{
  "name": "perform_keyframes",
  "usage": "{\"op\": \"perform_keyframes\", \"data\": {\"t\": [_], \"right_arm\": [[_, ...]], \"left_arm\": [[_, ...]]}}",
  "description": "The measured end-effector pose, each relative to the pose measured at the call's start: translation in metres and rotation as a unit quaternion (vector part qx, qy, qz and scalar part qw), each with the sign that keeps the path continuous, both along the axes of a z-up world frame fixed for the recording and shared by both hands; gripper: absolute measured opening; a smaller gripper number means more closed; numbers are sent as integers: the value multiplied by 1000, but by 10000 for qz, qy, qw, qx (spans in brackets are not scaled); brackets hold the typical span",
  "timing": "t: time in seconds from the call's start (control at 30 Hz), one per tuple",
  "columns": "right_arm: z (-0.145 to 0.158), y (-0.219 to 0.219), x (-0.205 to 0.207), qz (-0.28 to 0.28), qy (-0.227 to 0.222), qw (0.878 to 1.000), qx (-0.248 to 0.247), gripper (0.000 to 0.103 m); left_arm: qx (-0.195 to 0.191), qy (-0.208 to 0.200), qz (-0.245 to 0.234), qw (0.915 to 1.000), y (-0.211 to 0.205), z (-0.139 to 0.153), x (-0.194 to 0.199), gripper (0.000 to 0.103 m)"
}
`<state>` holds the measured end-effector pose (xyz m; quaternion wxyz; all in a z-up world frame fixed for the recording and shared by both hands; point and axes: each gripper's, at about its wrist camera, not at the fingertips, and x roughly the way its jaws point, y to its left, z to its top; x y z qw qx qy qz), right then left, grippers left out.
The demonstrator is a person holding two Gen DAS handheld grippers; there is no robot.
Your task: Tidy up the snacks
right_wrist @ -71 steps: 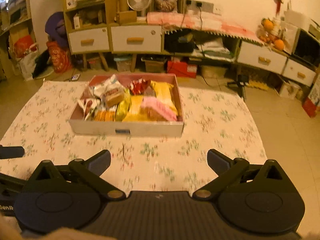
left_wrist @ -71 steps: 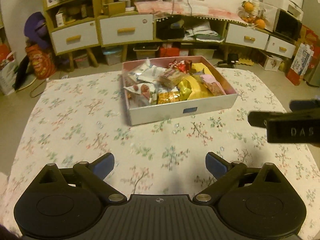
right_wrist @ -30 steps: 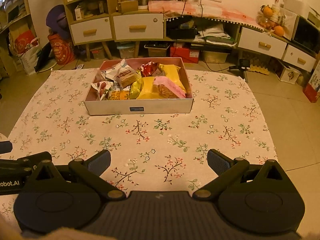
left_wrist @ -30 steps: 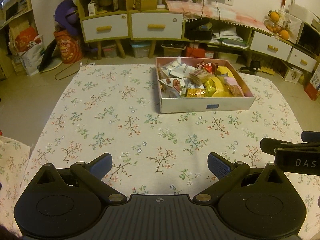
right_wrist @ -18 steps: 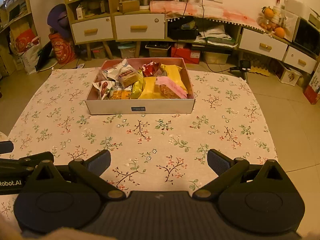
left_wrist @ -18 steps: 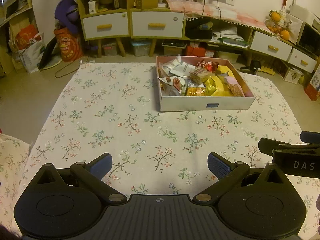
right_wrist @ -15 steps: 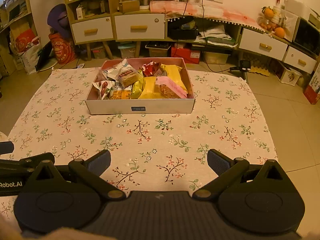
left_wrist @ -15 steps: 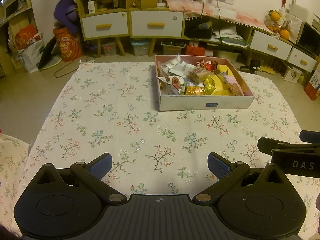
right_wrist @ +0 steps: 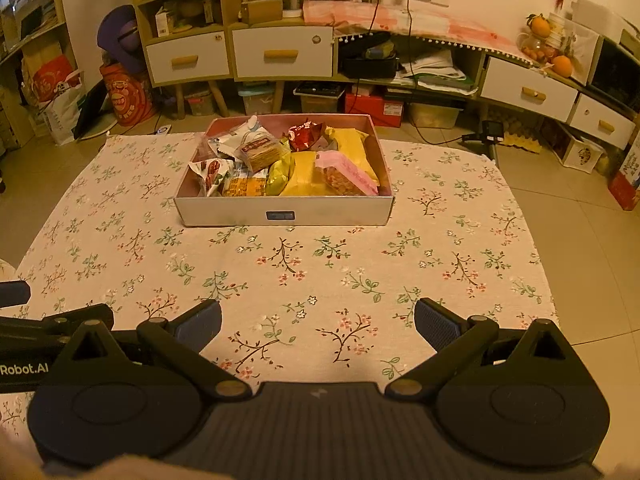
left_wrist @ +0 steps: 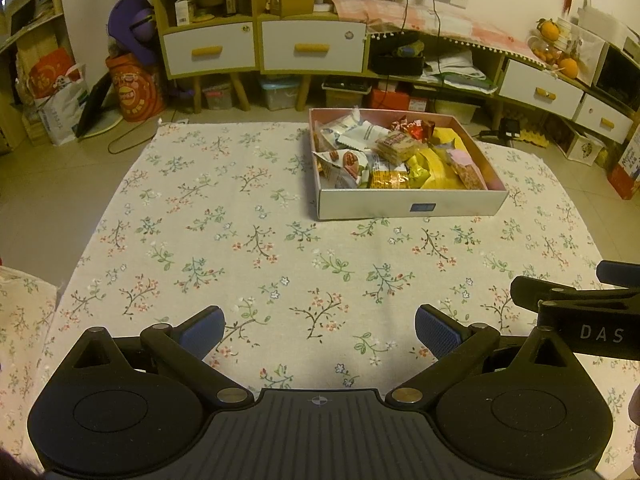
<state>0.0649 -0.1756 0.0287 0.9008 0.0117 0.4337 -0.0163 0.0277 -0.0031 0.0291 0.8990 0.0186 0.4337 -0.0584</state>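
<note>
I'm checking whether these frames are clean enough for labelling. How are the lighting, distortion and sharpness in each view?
Left wrist view: dim, warm yellowish light, strong fisheye bending of the cabinets, the snack box sharp, the left gripper open and in focus. Right wrist view: same amber cast, pinker on the tablecloth, soft shadow under the open right gripper, slight blur at the lower left corner.
</note>
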Motion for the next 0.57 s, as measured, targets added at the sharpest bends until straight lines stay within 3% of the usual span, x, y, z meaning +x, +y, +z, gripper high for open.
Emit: {"op": "perform_keyframes", "data": {"t": [0.57], "right_arm": [[0, 2, 0, 4, 0, 10000, -9, 103]], "left_arm": [[39, -38, -35, 10000, -2, -1, -3, 102]]}}
